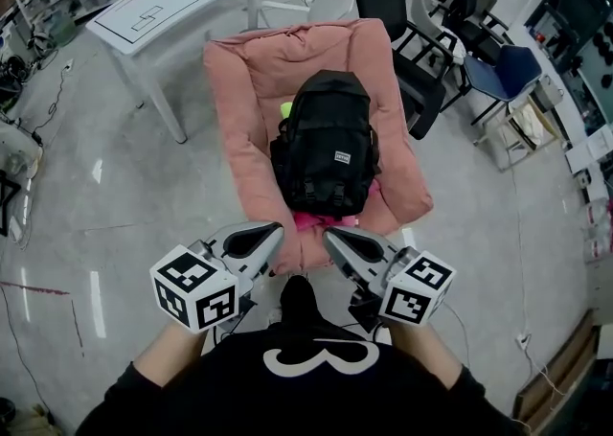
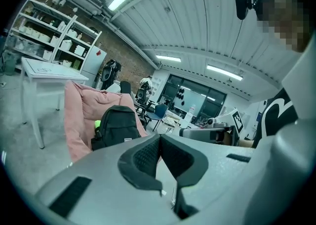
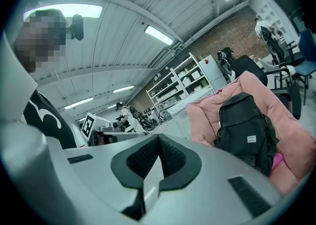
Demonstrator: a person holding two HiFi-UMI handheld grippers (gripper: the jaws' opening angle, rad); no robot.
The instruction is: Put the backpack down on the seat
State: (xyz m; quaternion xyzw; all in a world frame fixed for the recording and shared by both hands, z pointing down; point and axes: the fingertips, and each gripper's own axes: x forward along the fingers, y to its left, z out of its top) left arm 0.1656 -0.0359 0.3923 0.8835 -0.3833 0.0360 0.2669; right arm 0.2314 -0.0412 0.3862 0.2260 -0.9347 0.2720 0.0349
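backpack [image 1: 326, 142]: we see it black, with a small white label on the front pocket, which faces us
pose: we read it upright, leaning on the back cushion
place: middle of the seat [image 1: 244, 89], between the arms
seat: pink padded armchair on grey floor

The person holds both grippers out in front of the chest, side by side, each pointing away and slightly downward. The left gripper [image 1: 275, 230] angles a little inward to the right; its jaws are pressed together with nothing between them (in its own view the dark pads [image 2: 145, 157] meet along one seam). The right gripper [image 1: 329, 233] mirrors it, angling in to the left, its jaws likewise closed and empty. The two tips lie near each other but apart. The left cube [image 1: 196, 287] and right cube [image 1: 419, 287] sit at the near ends, above the wrists. Both forearms [image 1: 144, 381], in black sleeves, spread outward toward the elbows.
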